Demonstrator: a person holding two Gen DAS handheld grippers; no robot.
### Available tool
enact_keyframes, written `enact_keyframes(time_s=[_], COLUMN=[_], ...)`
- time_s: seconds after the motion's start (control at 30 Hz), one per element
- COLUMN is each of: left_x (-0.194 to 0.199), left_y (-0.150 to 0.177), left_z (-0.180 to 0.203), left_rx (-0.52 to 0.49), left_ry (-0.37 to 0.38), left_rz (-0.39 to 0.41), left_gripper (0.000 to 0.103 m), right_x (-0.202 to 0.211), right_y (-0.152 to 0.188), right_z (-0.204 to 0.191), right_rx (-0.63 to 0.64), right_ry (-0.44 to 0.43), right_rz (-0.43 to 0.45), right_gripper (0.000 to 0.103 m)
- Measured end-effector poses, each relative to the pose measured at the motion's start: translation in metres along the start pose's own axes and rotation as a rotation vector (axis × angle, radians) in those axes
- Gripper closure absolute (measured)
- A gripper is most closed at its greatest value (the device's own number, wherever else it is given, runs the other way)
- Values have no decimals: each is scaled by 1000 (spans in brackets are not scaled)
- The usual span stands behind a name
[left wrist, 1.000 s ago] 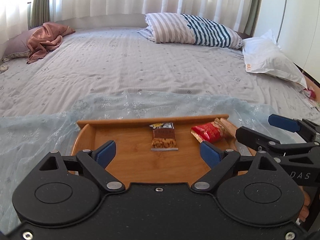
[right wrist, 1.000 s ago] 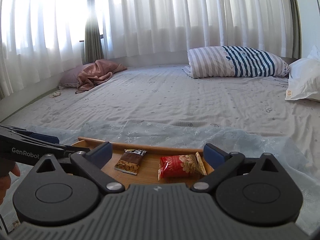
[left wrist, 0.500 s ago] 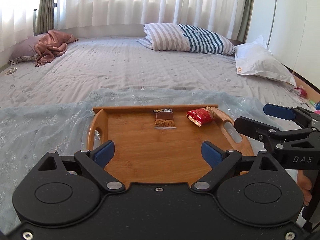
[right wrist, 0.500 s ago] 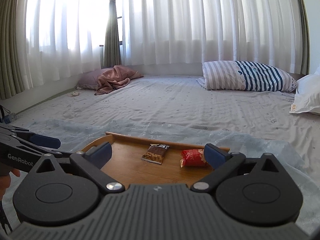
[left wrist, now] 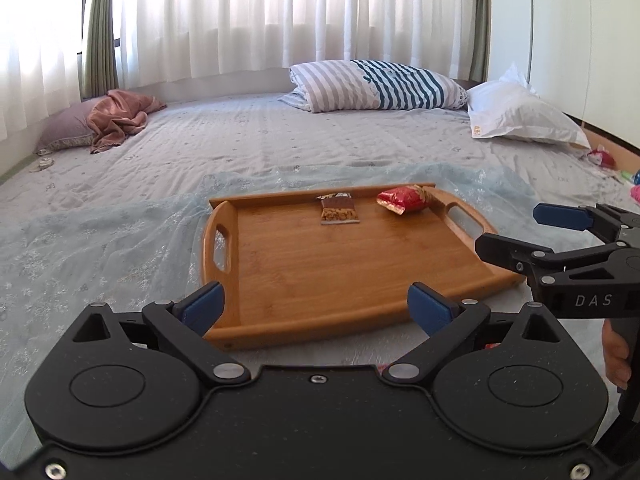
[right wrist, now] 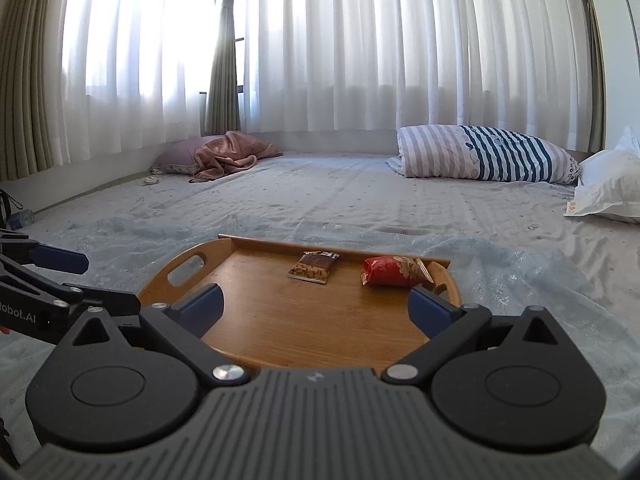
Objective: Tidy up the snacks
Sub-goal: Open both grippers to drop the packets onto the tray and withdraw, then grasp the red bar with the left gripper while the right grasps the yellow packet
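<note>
A wooden tray (left wrist: 320, 280) (right wrist: 304, 320) with cut-out handles lies on a pale blue lace cloth on the bed. At its far edge rest a brown nut bar (left wrist: 338, 211) (right wrist: 314, 267) and, to its right, a red snack packet (left wrist: 403, 199) (right wrist: 394, 271). My left gripper (left wrist: 316, 306) hovers over the tray's near edge, its jaws opening wide with nothing between them. My right gripper (right wrist: 316, 308) (left wrist: 516, 236) stands open over the near right part of the tray and holds nothing. Both are well short of the snacks.
A striped pillow (left wrist: 380, 86) and a white pillow (left wrist: 520, 120) lie at the far right of the bed, a pink pillow with crumpled cloth (left wrist: 112, 120) at the far left. Small colourful items (left wrist: 600, 158) sit by the right bed edge. White curtains hang behind.
Both grippers have drawn back from the tray, so more of it shows and the snacks look farther away. The left jaws have spread a little wider.
</note>
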State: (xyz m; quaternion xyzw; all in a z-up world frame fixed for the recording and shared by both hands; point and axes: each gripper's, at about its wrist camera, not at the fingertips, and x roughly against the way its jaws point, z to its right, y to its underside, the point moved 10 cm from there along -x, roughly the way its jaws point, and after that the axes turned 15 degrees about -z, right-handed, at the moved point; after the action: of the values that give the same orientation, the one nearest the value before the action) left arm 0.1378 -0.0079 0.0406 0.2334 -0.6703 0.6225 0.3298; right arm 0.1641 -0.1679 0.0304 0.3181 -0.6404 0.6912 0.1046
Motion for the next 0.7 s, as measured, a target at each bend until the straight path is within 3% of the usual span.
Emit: enact_keyframes(time_s=[0.23, 0.7], left_x=[11, 17], left_y=[31, 77], left_z=[-6, -44], left_rx=[42, 136], left_ry=[-10, -130], left_rz=[4, 5], left_gripper=[5, 6], right_x=[7, 16], right_y=[25, 63], right_z=[-7, -31], right_rx=[-12, -19], right_ry=[43, 130], right_rz=[27, 76], right_gripper=[0, 0])
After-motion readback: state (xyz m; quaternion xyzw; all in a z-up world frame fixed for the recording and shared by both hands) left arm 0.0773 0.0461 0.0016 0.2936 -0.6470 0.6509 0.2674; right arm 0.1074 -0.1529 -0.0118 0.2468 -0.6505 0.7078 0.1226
